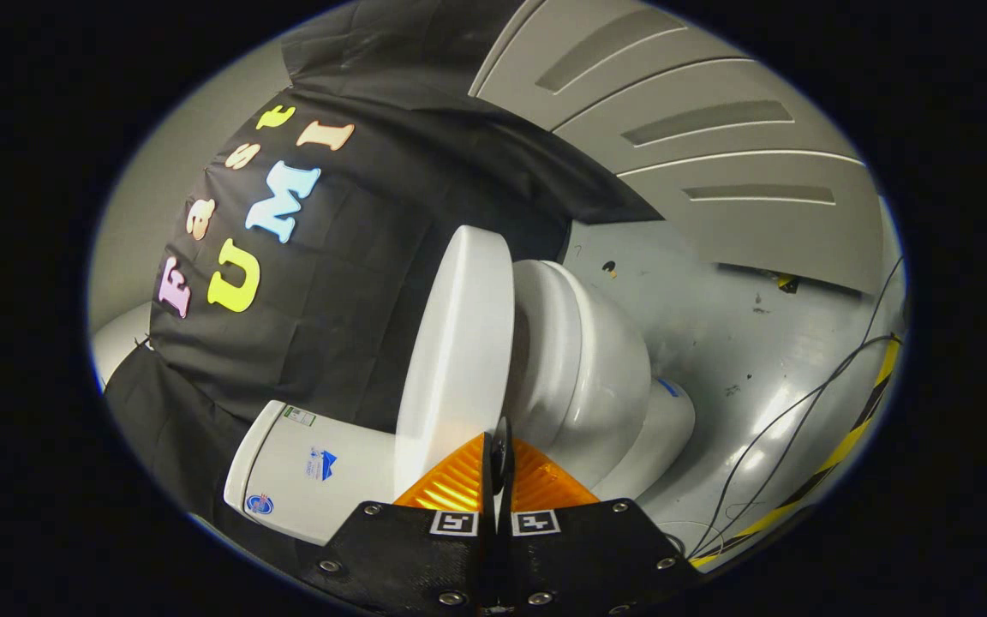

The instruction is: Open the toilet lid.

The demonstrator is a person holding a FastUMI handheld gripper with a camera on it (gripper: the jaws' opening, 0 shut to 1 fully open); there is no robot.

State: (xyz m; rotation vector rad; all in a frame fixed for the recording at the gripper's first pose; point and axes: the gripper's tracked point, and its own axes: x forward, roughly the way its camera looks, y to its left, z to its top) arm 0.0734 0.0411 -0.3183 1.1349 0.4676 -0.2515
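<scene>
Lid (459,343) of the toilet sits just ahead of the fingertips, seen edge-on as a thick white slab, parted from the seat (541,343) by a dark gap. So it looks partly raised, not yet fully back toward the tank (309,467).

Gripper (500,454) fingers are pressed together, narrow, nothing visibly between them. The tips meet right at the lid's near edge, about where the gap with the seat starts. Contact can't be confirmed. Closed tongs fit a push or pry with the tips rather than a pinch, a judgement only.

Camera is rolled hard to one side. The toilet lies sideways in the gripper view, floor (759,360) off to one side, booth cloth (348,257) to the other. So the hand likely holds the tool twisted, fingers lined up with the lid's edge.

Beyond the lid comes the seat, then the bowl (596,377) and its base (660,437). The tank lies on the lid's other side, against the cloth. Farther off, grey floor with thin cables (802,420) and a yellow-black striped tape (845,446). Grey wall panels (699,111) at the far end.
</scene>
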